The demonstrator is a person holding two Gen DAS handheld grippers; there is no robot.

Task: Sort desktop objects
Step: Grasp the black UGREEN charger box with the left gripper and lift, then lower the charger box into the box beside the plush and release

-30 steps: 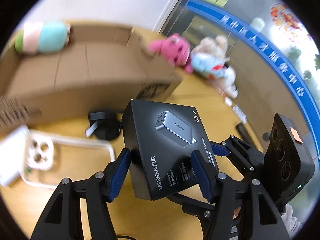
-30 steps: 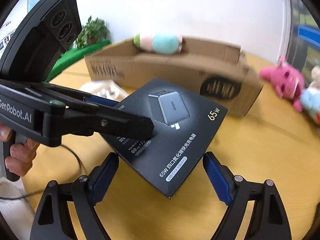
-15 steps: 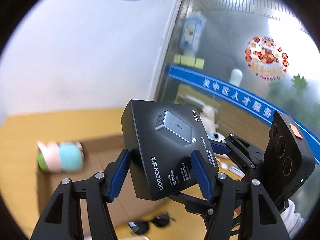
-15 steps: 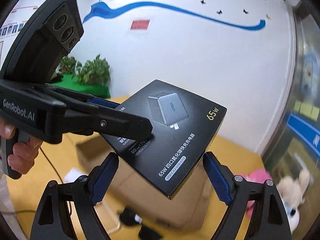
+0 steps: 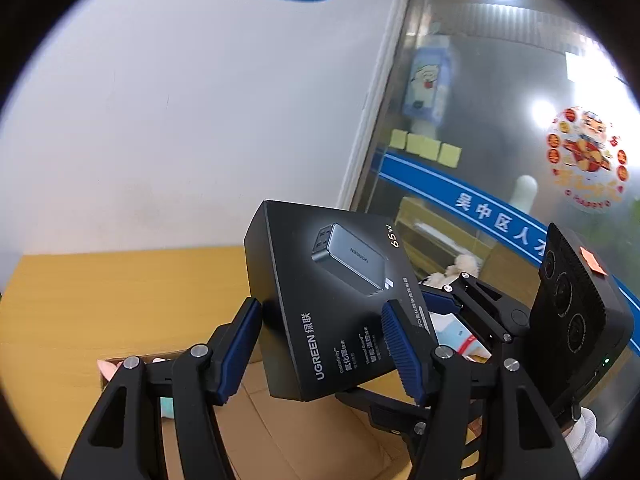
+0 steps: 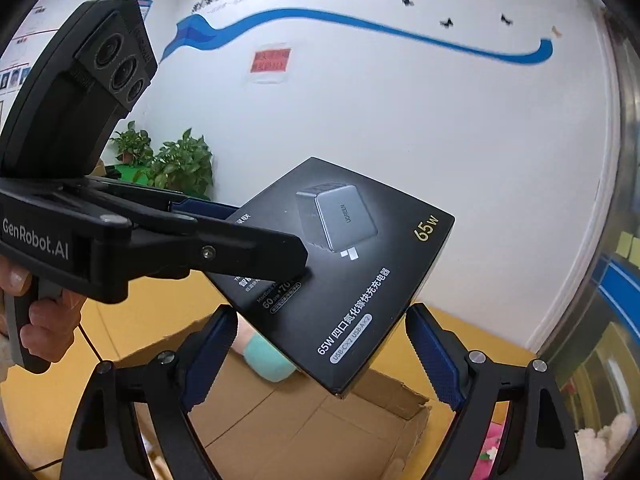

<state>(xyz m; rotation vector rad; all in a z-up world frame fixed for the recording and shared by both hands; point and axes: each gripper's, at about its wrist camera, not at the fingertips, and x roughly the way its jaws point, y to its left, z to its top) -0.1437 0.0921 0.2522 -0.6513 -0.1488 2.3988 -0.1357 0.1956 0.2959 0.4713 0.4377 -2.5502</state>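
**Charger box held up over the carton**

Now, I see the flat black charger box with a grey adapter printed on its lid [image 5: 344,256] up in the air, tilted, with one corner pointing down toward the right wrist camera. It hangs above the open brown cardboard carton [image 6: 320,432], which stands on the yellow wooden table [image 5: 120,300], and it touches neither of them.

The left gripper [image 5: 320,306] pinches this charger box. One blue ribbed pad lies against the side face and the other presses on the printed lid. In the right wrist view the same gripper comes in from the left, with its black finger across the lid, and a person's hand [image 6: 40,320] is wrapped around its handle.

The right gripper [image 6: 322,312] is spread wide, and the low corner of the charger box sits between its two blue pads. The pad tips are just beside the two lower edges of the box. I cannot tell if they really press on it.

Under the box, a soft toy in mint and pink [image 6: 268,360] lies at the far wall of the carton.
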